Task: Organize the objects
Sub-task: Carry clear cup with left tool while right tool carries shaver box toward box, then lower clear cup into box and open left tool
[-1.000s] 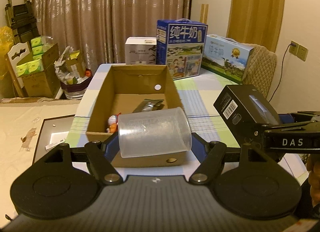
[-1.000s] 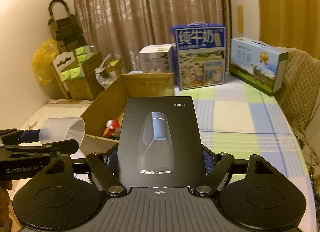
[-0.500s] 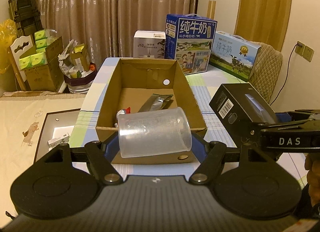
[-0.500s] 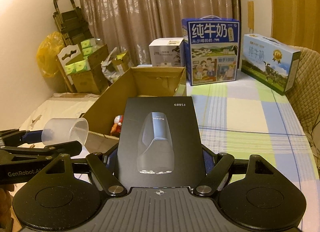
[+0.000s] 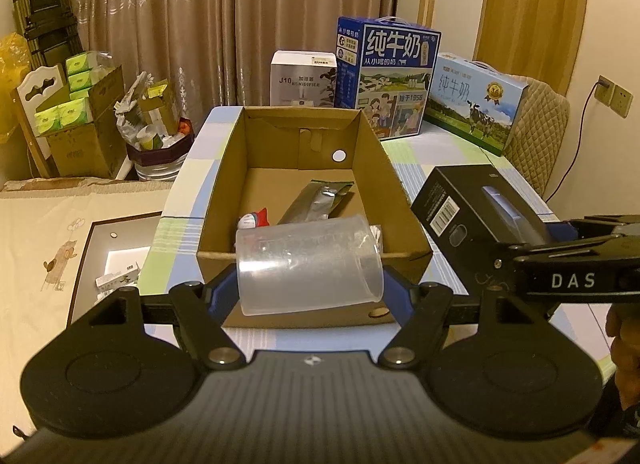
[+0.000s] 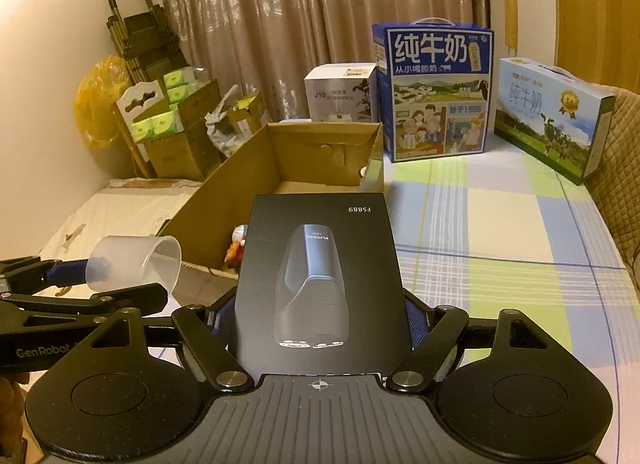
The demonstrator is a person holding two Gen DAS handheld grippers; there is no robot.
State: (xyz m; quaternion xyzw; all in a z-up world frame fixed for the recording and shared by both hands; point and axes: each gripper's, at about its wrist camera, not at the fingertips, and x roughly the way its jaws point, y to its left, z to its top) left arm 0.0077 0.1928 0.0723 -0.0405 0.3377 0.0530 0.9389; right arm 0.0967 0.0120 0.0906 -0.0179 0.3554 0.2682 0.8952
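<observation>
checked tablecloth (image 6: 500, 232), cardboard box (image 5: 404, 200) ahead | left gripper (image 5: 310, 288) clamps clear plastic cup (image 5: 308, 264): we judge light, squashy | right gripper (image 6: 320, 316) clamps black shaver box (image 6: 320, 264): rigid, grip sides

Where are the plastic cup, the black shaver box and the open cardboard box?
plastic cup (image 5: 308, 264), left wrist view, its side wall.
black shaver box (image 6: 320, 276), right wrist view, printed top face.
cardboard box (image 5: 404, 220), left wrist view, right wall.

Place: a lived-in home room.
Far: long brown curtains (image 5: 224, 20).
Table: pastel checked tablecloth (image 6: 500, 232), blue milk gift carton (image 6: 436, 92).
Right: quilted beige chair (image 5: 536, 136).
</observation>
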